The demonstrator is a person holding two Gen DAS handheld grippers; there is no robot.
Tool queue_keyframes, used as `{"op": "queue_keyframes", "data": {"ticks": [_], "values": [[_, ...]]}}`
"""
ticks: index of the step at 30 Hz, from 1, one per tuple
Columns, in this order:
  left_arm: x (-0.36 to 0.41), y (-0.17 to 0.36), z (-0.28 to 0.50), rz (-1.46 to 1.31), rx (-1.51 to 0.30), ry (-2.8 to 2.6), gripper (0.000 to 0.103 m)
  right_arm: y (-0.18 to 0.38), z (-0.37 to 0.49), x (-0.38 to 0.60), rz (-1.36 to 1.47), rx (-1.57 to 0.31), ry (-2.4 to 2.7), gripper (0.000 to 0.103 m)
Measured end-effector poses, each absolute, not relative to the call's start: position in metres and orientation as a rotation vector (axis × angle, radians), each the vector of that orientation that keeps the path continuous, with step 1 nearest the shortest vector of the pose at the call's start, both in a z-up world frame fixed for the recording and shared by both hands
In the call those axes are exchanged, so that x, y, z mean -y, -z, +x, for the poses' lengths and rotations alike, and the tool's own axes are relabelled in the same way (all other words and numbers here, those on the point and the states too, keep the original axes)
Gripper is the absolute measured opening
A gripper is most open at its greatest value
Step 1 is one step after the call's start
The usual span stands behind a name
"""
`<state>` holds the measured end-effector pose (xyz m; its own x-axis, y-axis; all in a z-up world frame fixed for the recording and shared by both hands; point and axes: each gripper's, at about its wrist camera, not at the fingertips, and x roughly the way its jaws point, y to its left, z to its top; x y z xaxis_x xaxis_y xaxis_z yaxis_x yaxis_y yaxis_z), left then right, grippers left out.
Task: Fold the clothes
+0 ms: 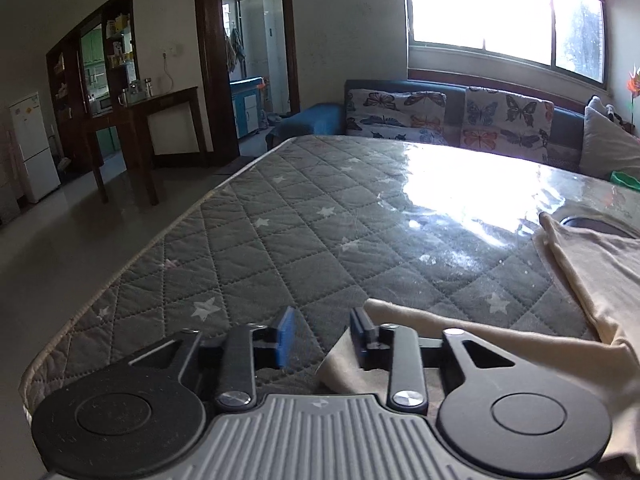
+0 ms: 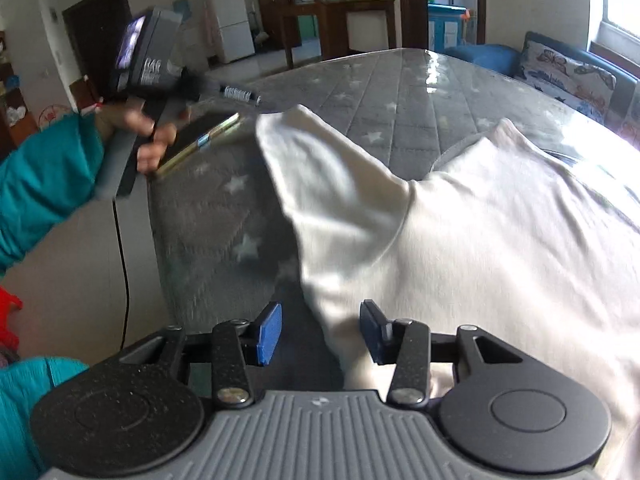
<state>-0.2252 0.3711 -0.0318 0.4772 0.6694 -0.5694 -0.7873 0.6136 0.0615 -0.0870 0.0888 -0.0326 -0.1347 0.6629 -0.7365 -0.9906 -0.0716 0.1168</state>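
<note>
While the cream cotton garment [image 2: 460, 232] lies on the grey quilted star-patterned mattress [image 1: 280, 232], the left gripper [image 1: 322, 336] stands spread, lower centre. The right gripper [image 2: 320, 332] is spread too, pinching nothing

**Bright living room, big quilted surface in the middle**

So the room's pretty lived-in. A wide window [image 1: 504, 16] blasts daylight in, washing out the far end of the grey star-print quilted surface [image 1: 288, 216], which seems to be under a shiny clear cover. Right under the window sits a dark blue sofa [image 1: 424, 90] with butterfly-print covers [image 1: 400, 114] and a grey cushion [image 1: 608, 148] at its end. Walls are plain off-white, floor [image 1: 60, 248] is pale and glossy. On the left there's a dark wooden table [image 1: 160, 100], tall dark shelving [image 1: 96, 56] behind it and a white fridge [image 1: 30, 144]. A dark-framed doorway [image 1: 252, 48] opens onto a tiled room.
</note>
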Motion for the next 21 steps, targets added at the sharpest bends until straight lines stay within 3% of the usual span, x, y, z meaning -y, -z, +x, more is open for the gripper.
{"op": "queue_keyframes", "data": {"ticks": [6,8,13,15,21], "values": [[-0.348,0.013,-0.216,-0.207,-0.556,-0.811,0.063,0.021,-0.075,-0.063,-0.548,-0.685,-1.545,0.057],[-0.337,0.01,-0.208,-0.203,-0.546,-0.767,0.075,0.022,-0.069,-0.056,-0.541,-0.705,-1.506,0.058],[-0.306,0.003,-0.179,-0.176,-0.536,-0.642,0.085,0.024,-0.061,-0.035,-0.519,-0.73,-1.475,0.065],[-0.294,0.002,-0.168,-0.16,-0.531,-0.6,0.088,0.018,-0.056,-0.022,-0.482,-0.701,-1.448,0.074],[-0.269,0.003,-0.136,-0.156,-0.533,-0.478,0.091,-0.002,-0.024,0.02,-0.375,-0.633,-1.249,0.074]]}}
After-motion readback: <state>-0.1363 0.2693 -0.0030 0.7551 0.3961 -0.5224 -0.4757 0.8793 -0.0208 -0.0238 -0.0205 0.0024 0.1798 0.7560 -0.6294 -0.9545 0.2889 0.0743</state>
